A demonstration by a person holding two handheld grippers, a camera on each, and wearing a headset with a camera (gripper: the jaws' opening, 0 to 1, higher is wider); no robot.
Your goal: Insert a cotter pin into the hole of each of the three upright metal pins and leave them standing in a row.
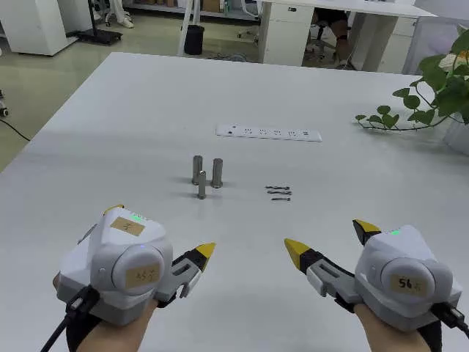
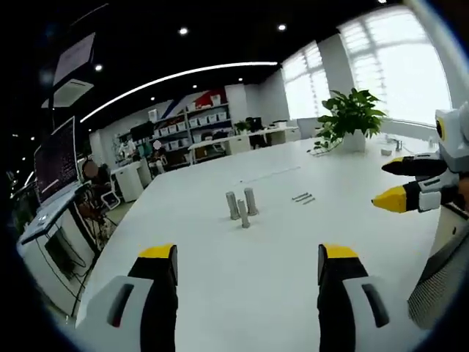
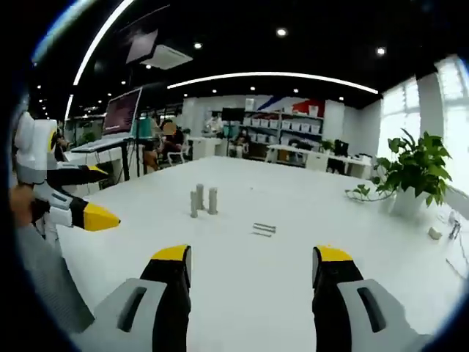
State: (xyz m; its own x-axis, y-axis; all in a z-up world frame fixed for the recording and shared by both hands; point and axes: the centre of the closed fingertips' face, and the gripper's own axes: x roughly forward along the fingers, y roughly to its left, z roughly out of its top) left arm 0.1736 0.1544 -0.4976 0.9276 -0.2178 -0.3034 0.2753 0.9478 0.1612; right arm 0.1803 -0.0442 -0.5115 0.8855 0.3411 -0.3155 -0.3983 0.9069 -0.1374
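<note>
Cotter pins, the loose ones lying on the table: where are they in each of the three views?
Head view: cotter pins just right of centre, lying flat.
Left gripper view: cotter pins right of centre, at mid-height.
Right gripper view: cotter pins near centre, beyond the two jaws.
Shared landmark: the three upright metal pins; the cotter pins lie to their right in every view.

Count on the table (image 1: 110, 147), head view: three upright metal pins (image 1: 201, 183) grouped at centre, and three cotter pins (image 1: 278, 193) lying at 3 o'clock from that group. One power strip (image 1: 268, 133) lies at 1 o'clock from the pins, and one potted plant (image 1: 440, 88) stands at 2 o'clock. Grippers: two, namely the left gripper (image 2: 248, 253) and the right gripper (image 3: 253, 253).
</note>
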